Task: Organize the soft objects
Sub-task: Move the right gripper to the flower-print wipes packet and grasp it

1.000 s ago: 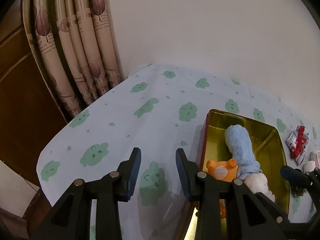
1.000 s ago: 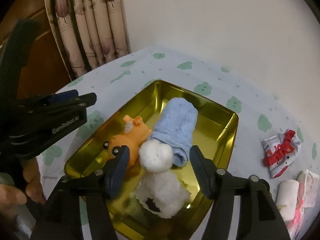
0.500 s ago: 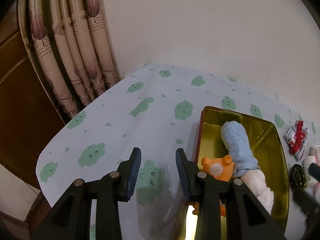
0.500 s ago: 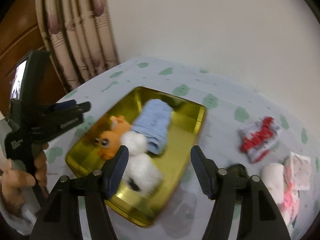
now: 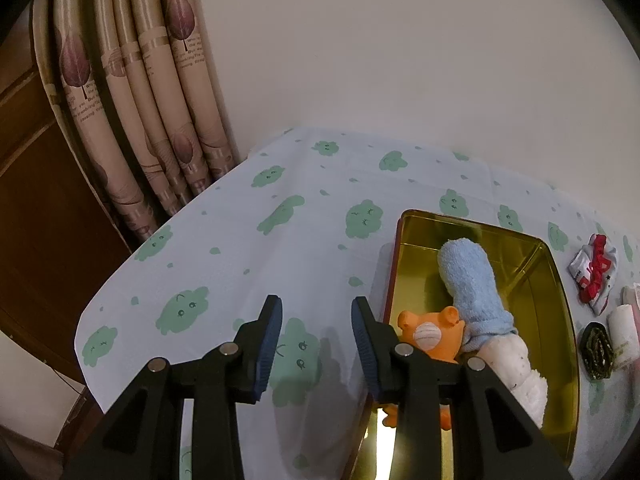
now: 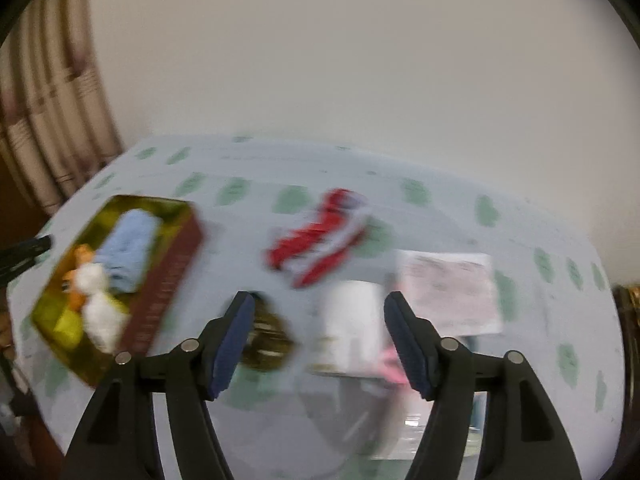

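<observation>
Though rt view blurred, gold tin (image 5: 562, 280) holds blue towel roll (image 5: 472, 284), orange plush (image 5: 430, 336); both grippers (image 5: 316, 320) (image 6: 318, 320) released, empty.

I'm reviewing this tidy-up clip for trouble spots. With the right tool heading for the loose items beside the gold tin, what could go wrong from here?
1. The open right hand-held gripper frames both the white roll and the dark green roll; closing could catch the wrong one, or both.
2. The right wrist view is motion-blurred, so aim may be poor.
3. The gold tin already holds the blue towel, orange toy and white plush; added items may pile up.
</observation>
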The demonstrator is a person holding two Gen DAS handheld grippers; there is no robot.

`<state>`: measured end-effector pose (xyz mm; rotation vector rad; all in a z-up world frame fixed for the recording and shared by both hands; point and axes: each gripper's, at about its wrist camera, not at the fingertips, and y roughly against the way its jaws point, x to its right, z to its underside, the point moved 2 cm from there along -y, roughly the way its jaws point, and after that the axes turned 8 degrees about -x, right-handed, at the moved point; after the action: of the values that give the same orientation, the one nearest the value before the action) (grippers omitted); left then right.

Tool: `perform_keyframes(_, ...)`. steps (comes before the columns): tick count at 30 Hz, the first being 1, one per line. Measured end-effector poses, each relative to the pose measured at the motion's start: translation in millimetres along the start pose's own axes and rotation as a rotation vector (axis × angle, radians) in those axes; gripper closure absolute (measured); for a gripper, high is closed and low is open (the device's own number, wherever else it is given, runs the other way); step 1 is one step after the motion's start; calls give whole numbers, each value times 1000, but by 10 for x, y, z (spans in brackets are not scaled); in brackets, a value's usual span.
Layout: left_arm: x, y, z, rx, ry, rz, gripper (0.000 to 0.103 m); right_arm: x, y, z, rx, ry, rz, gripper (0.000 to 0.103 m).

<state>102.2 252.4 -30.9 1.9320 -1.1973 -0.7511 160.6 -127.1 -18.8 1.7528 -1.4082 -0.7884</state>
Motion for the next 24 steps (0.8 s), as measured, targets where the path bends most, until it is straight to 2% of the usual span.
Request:
perform_keyframes(5,32,-1,7,0,-15,-1,66,473,-160,-15,-24,-76,63,16)
perform_keyframes(9,59,0,11,0,-27,-3,66,667,-323,-25,-50,-102,82,14)
perform_keyframes(13,78,12,15,10,-37,-6,66,778,-515,-67,-70,-122,77,8)
perform_keyframes(17,101,22,27,21,-53,-13,66,845,-697,-129,-84,-122,104,7)
perform_keyframes(24,200,8,48,24,-97,-30,66,926,-895,-157,-97,-129,91,7)
